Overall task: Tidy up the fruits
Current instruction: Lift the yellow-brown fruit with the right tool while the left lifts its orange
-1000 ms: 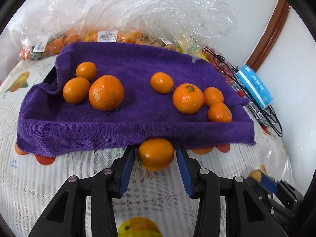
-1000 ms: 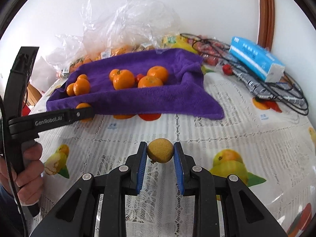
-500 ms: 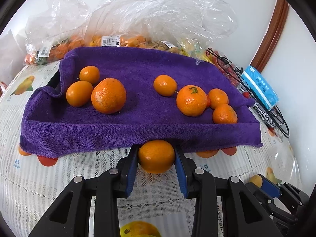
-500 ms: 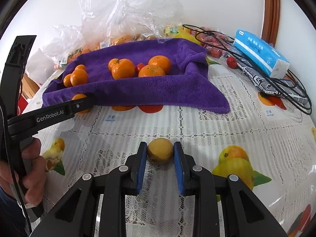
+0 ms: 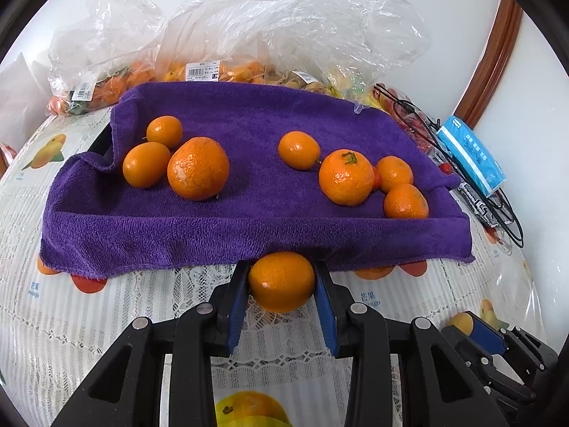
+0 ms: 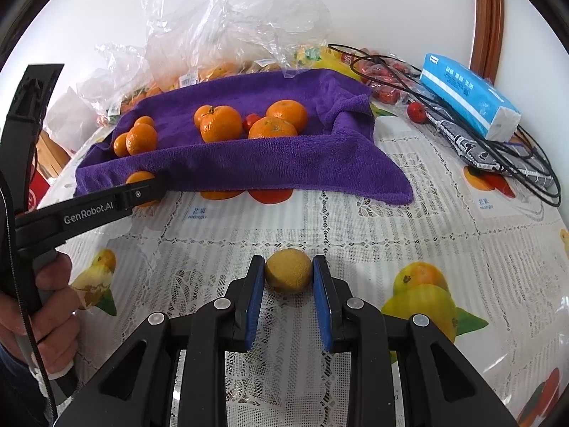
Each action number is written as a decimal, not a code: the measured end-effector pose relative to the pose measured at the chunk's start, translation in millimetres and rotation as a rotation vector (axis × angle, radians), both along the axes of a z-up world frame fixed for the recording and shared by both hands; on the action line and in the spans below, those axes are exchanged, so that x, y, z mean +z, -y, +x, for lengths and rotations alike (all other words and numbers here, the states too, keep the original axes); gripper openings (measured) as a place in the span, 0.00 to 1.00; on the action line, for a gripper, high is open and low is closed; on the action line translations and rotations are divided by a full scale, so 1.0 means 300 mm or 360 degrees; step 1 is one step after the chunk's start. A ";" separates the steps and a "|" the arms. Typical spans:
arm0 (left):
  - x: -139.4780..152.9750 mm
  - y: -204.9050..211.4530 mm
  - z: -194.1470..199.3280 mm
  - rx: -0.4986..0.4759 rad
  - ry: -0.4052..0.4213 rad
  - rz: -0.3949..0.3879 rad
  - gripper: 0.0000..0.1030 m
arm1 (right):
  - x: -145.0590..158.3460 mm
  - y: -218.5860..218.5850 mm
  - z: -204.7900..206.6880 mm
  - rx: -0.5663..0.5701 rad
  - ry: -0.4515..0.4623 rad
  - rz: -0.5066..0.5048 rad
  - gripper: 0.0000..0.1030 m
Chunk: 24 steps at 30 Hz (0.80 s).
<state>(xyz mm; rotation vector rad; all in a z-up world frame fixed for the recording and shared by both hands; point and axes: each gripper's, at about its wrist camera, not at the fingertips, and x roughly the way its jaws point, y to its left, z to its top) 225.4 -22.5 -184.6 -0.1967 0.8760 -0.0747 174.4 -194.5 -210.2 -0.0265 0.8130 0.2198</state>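
Both clamped, left gripper orange, right gripper longan

A table carries everything, covered by a white lace-patterned tablecloth printed with fruit pictures under a clear film. A purple towel is spread across its middle, its near edge hanging down in a fold and its right corner draped flat on the cloth. Behind the towel, clear plastic bags of fruit stand against the wall. To the right lie a blue tissue pack, a tangle of black cable and one small red fruit loose on the cloth beside them.
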 end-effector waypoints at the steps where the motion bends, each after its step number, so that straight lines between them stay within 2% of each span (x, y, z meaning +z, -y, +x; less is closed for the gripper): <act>1: 0.001 -0.001 -0.001 -0.0004 -0.0002 -0.0009 0.33 | 0.000 0.000 0.000 0.0000 0.0001 -0.0005 0.26; 8: 0.001 -0.004 -0.014 -0.0043 -0.0023 -0.0123 0.33 | 0.001 0.012 -0.003 -0.0001 -0.0002 0.0053 0.26; 24: 0.058 -0.003 -0.055 -0.0062 0.0084 -0.0154 0.33 | 0.002 0.019 -0.010 -0.0012 0.0010 0.0086 0.26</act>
